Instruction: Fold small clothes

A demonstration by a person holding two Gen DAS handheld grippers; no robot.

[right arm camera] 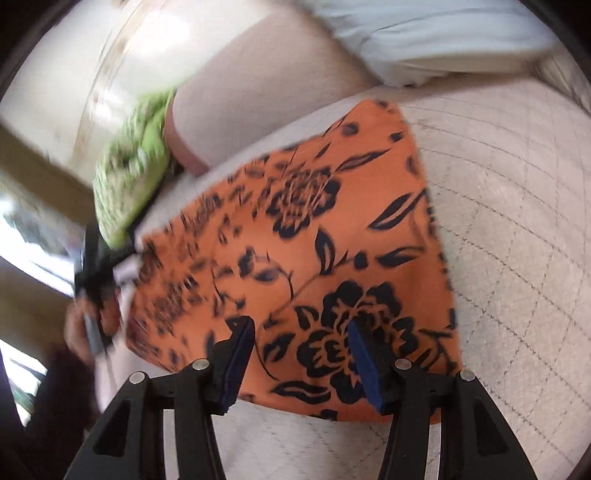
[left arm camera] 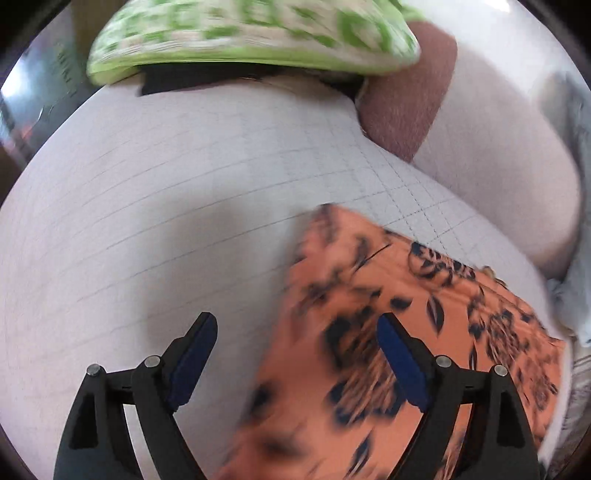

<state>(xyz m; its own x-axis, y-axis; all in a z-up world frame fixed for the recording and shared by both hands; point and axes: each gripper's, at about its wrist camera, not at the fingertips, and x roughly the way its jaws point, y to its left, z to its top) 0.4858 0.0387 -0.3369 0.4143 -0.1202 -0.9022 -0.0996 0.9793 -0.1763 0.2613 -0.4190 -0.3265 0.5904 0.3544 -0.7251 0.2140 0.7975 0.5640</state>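
- Orange cloth [right arm camera: 295,236] with a dark flower print lies flat on a pale quilted surface [right arm camera: 517,258].
- Left gripper [left arm camera: 295,354] hangs wide open over the cloth's edge, gripping nothing.
- Right gripper [right arm camera: 299,350] (jaws partly apart) hovers above the cloth, pads clear.
- Green patterned fabric [left arm camera: 251,33] sits farther off.

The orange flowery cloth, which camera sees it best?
The right wrist view: nearly the whole orange cloth lies flat, its black flowers fairly sharp. The left wrist view catches only part of it, blurred and cut off by the frame.
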